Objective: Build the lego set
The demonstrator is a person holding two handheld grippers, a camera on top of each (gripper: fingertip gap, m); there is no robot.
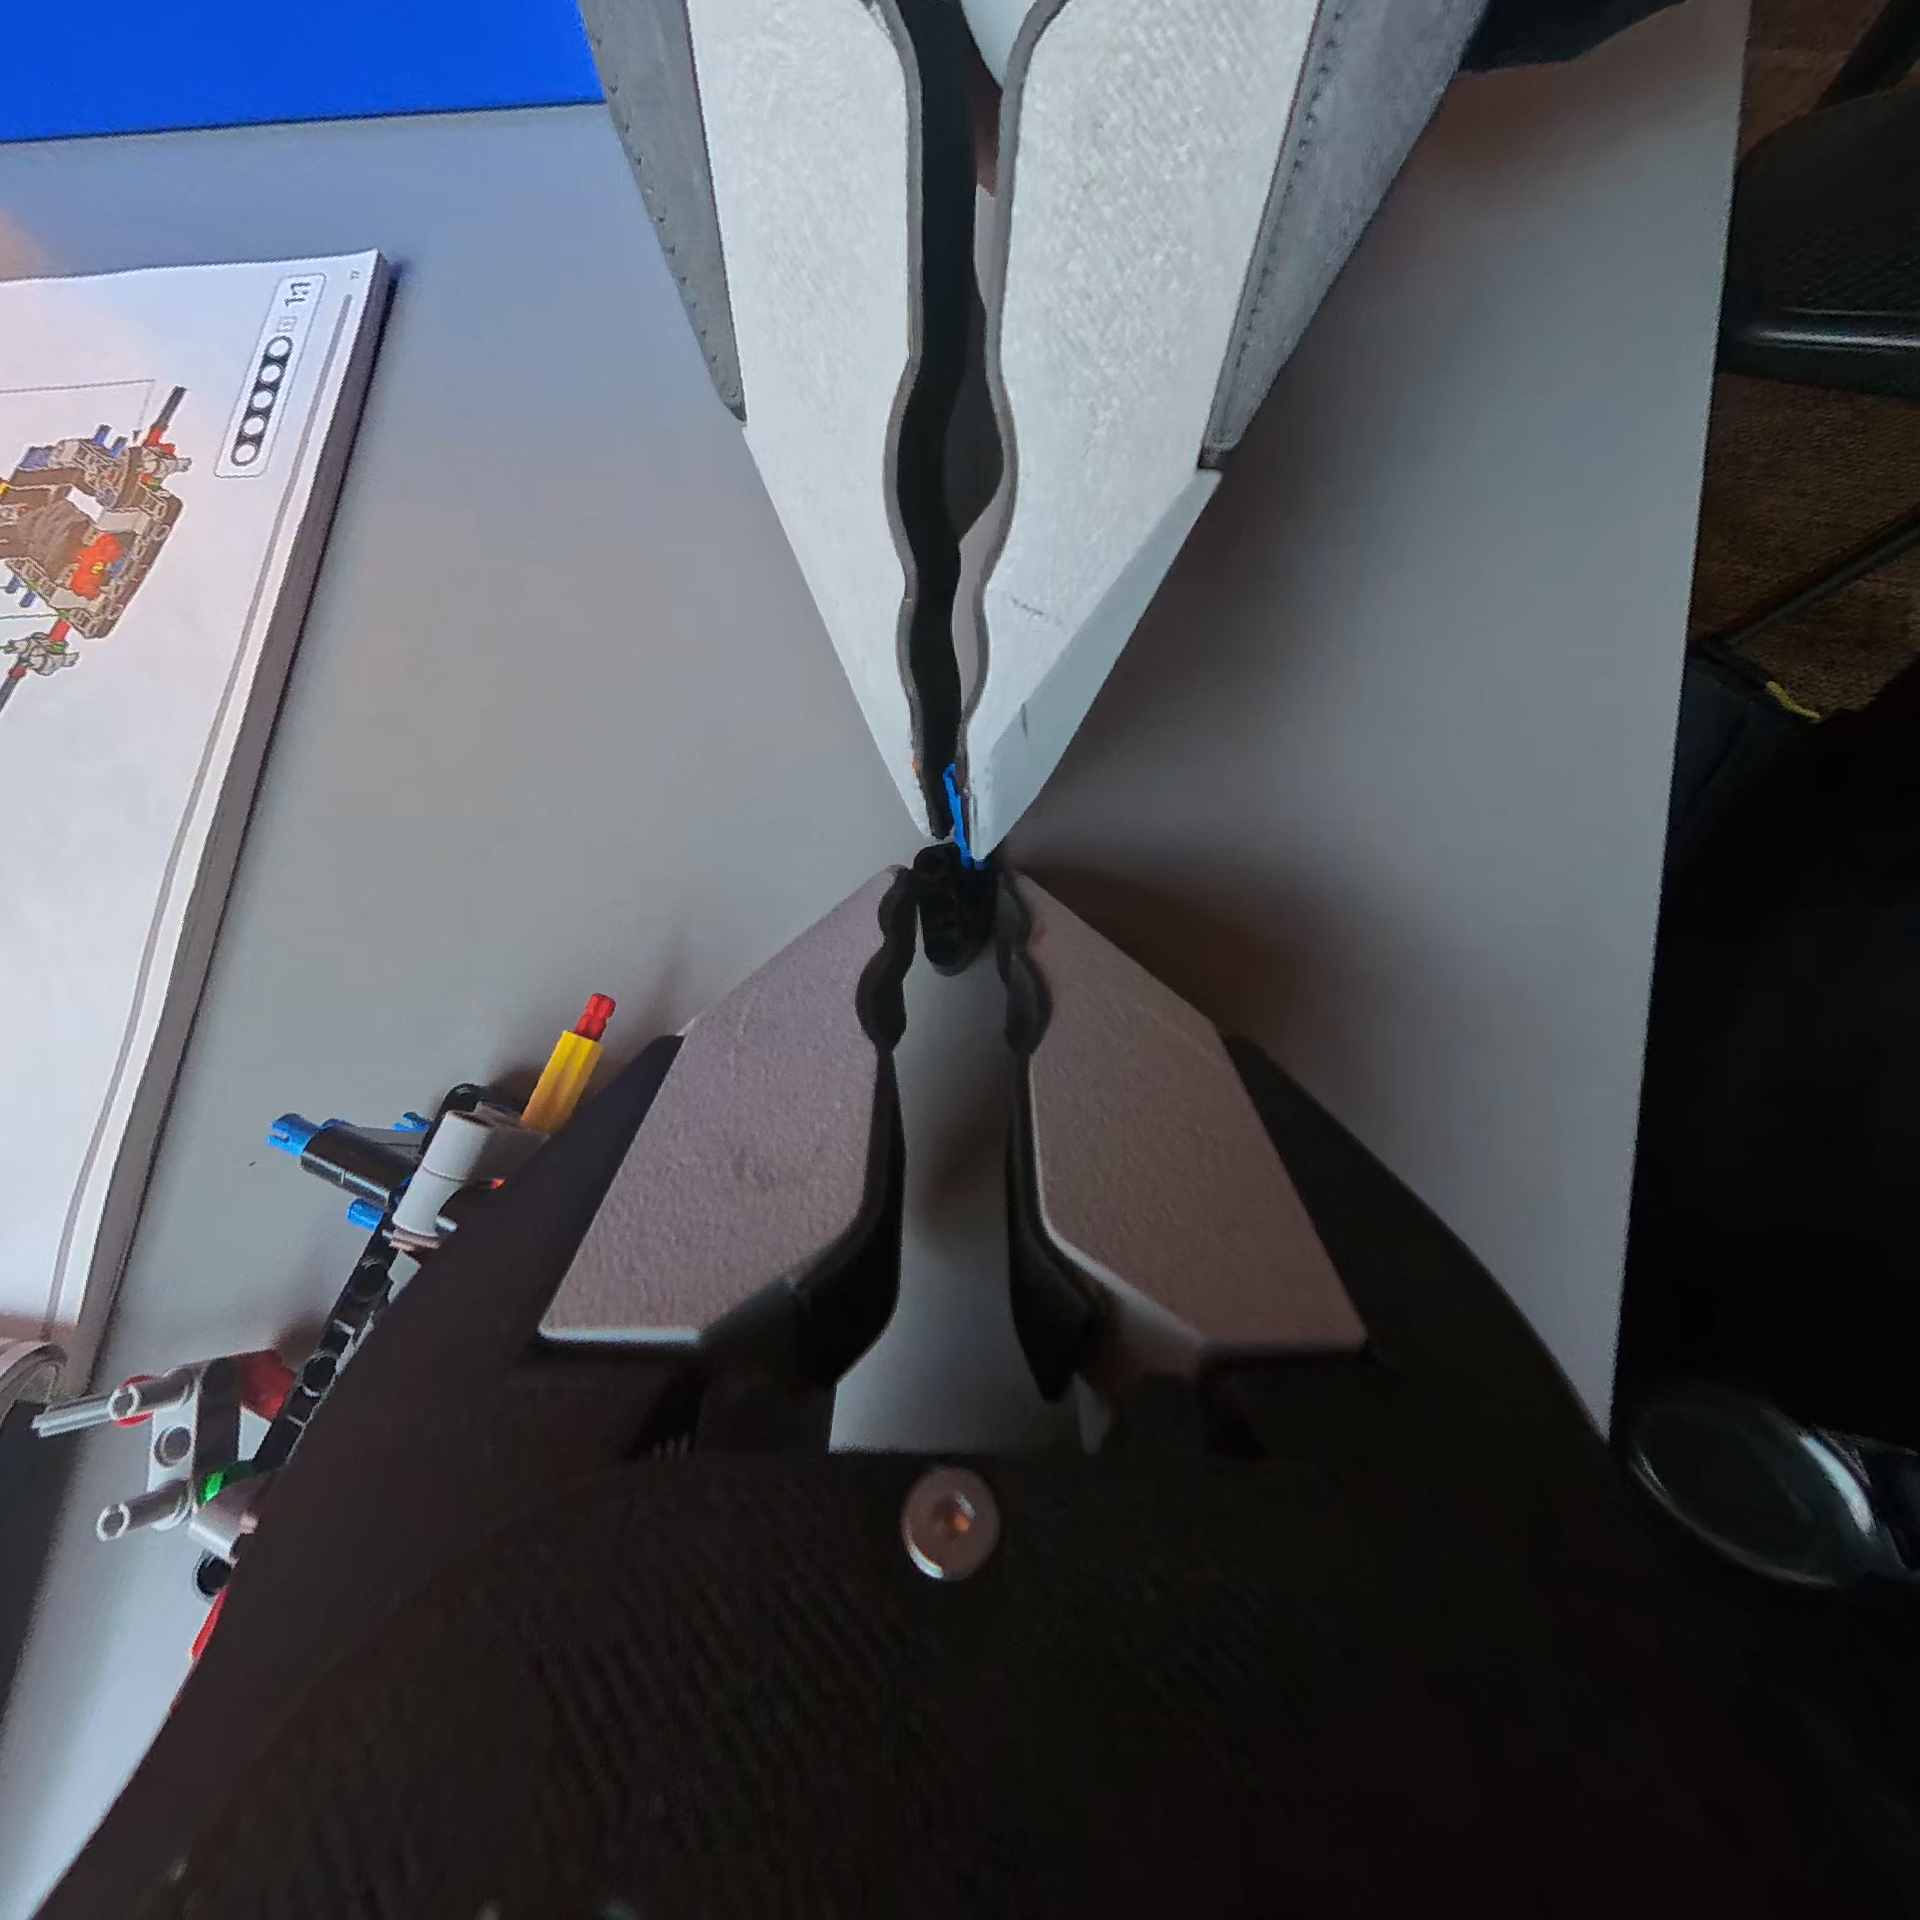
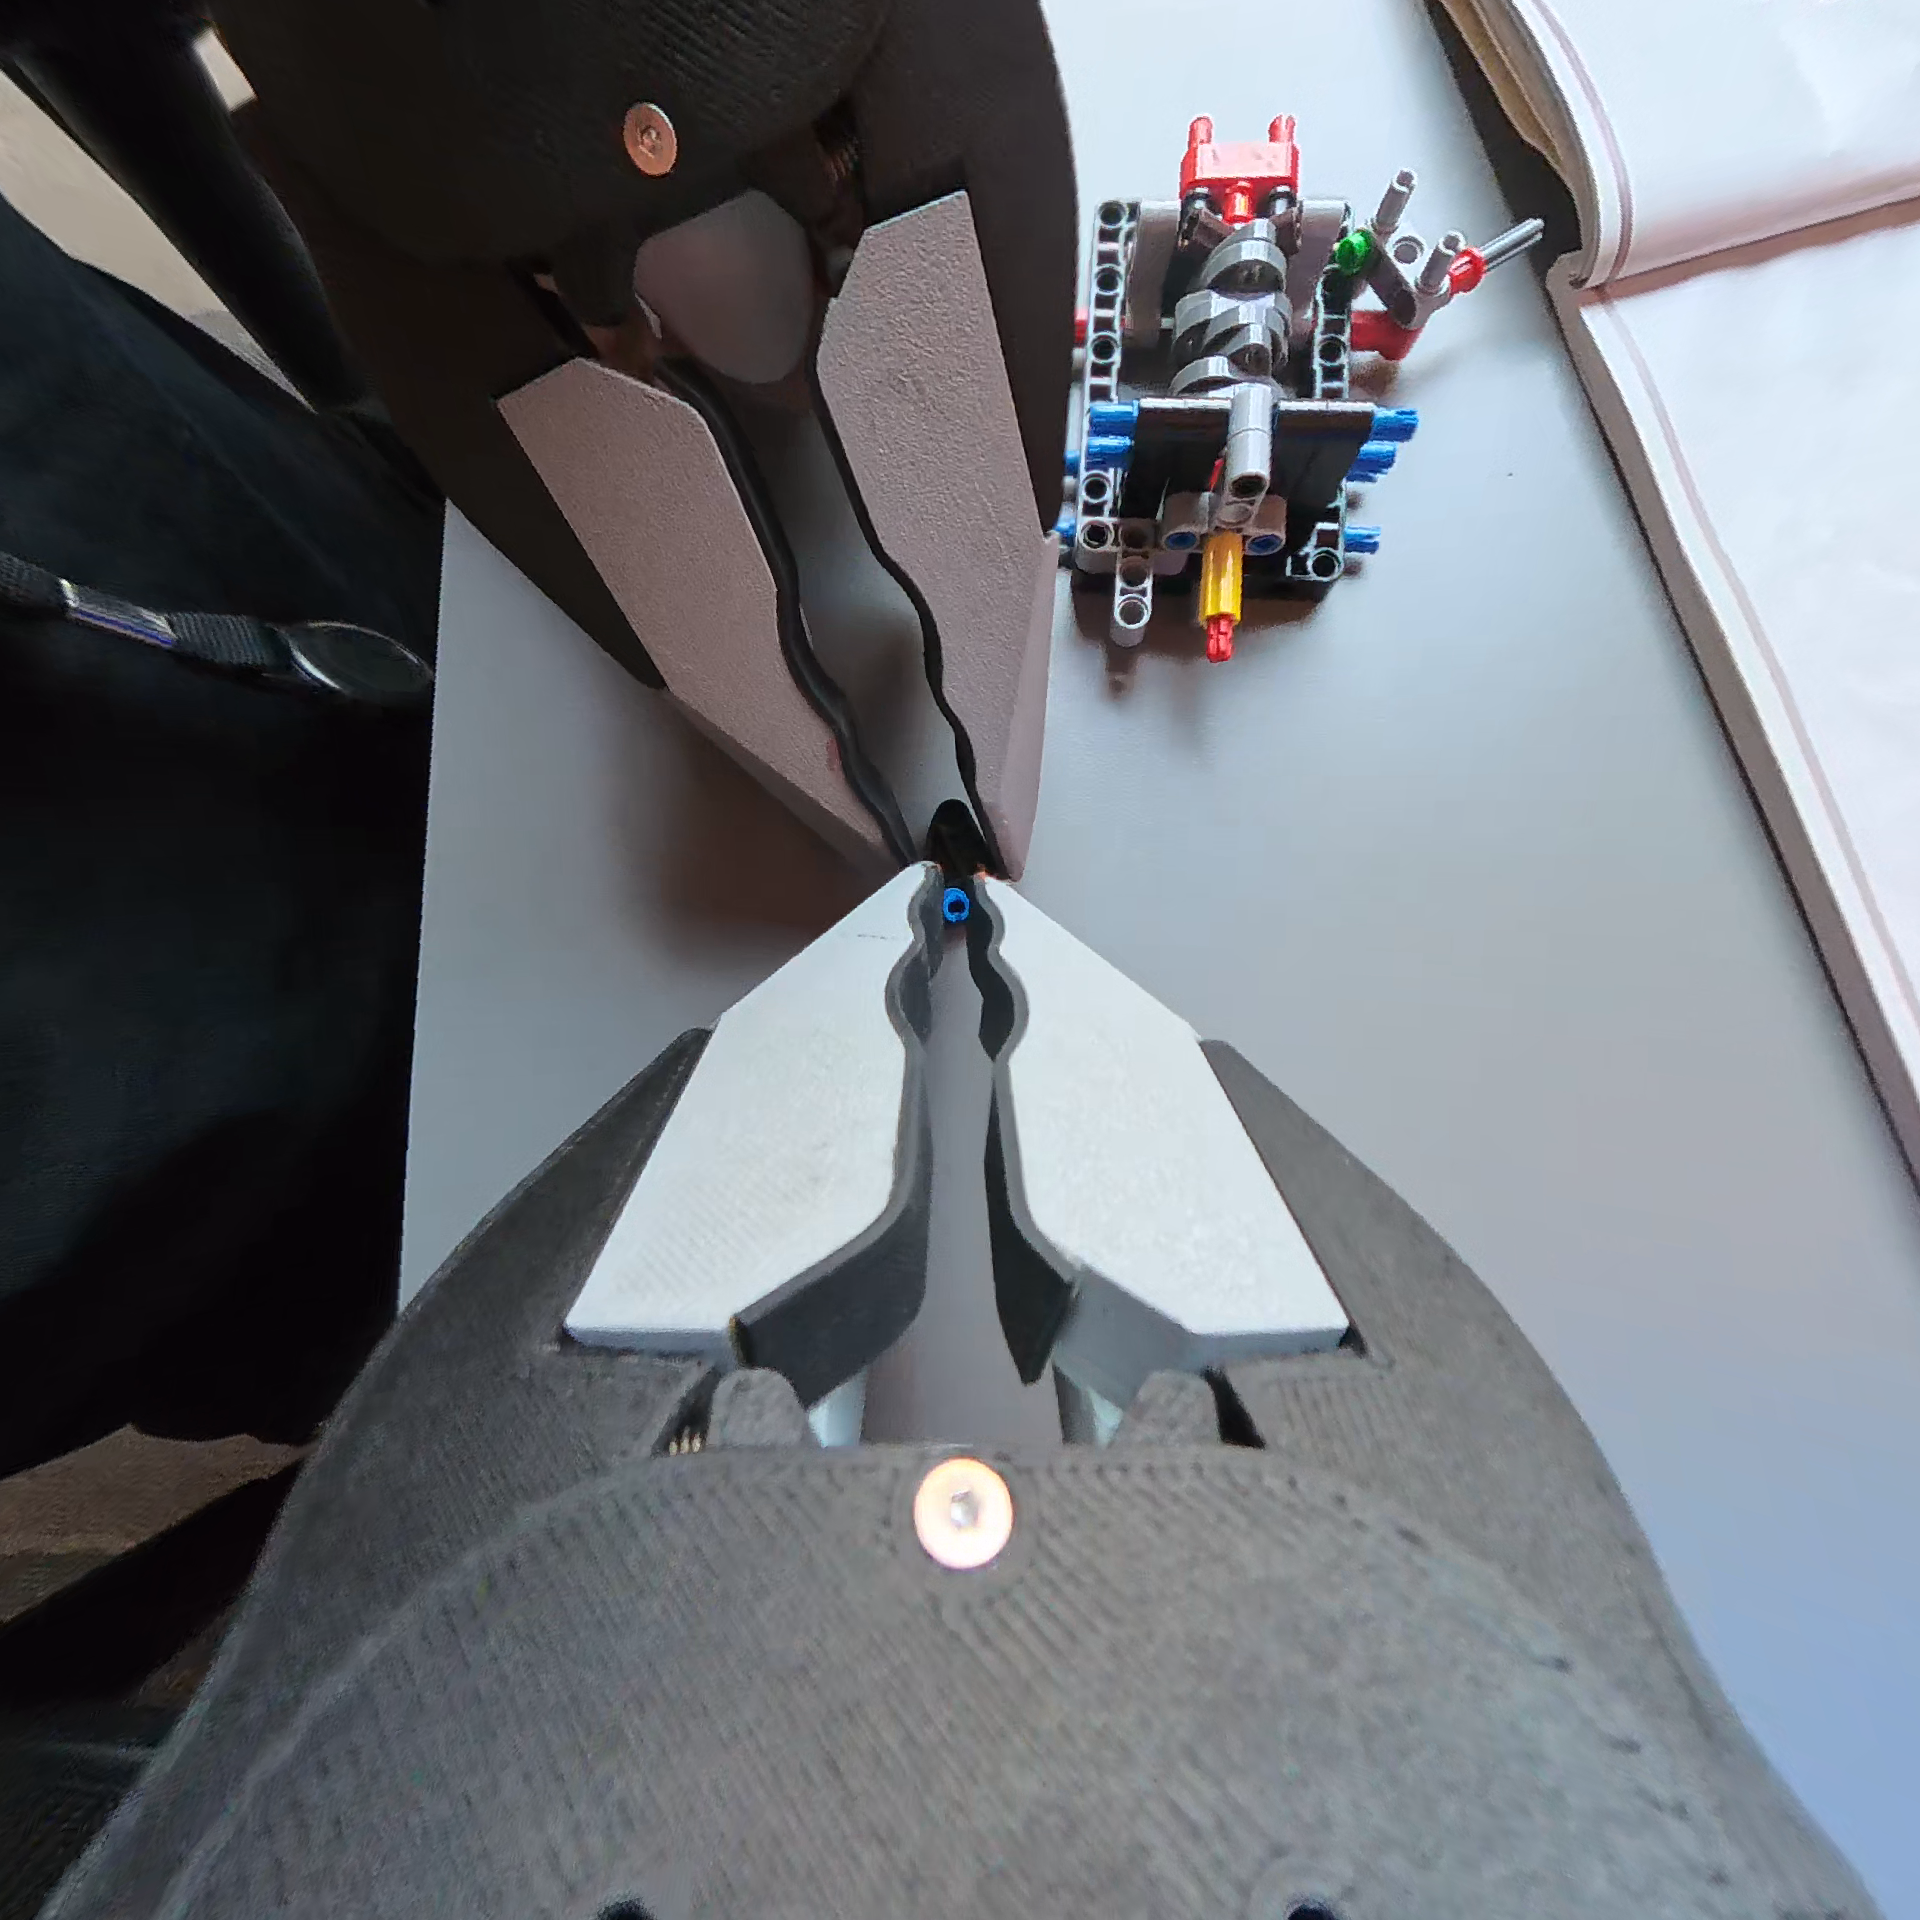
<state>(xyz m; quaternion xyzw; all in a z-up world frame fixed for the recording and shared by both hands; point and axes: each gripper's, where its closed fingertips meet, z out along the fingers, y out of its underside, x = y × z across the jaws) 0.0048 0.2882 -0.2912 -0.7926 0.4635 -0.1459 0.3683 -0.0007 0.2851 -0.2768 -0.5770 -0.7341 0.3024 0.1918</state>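
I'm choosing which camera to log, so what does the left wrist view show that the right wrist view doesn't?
Only the left wrist view shows the booklet's printed diagram page and a blue surface beyond the table. Only the right wrist view shows the whole half-built model from above; the left view catches just its edge. Both show the left gripper shut on a black piece and the right gripper shut on a blue pin, tip to tip.

A pale grey tabletop (image 1: 582,644) filled most of both views, smooth and evenly lit, with soft shadows falling across it. Beyond its far edge in the left wrist view ran a bright blue surface (image 1: 260,57). Past the tabletop's side edge lay a brown woven floor covering (image 1: 1808,499), and dark black shapes (image 2: 187,935) stood beside it.
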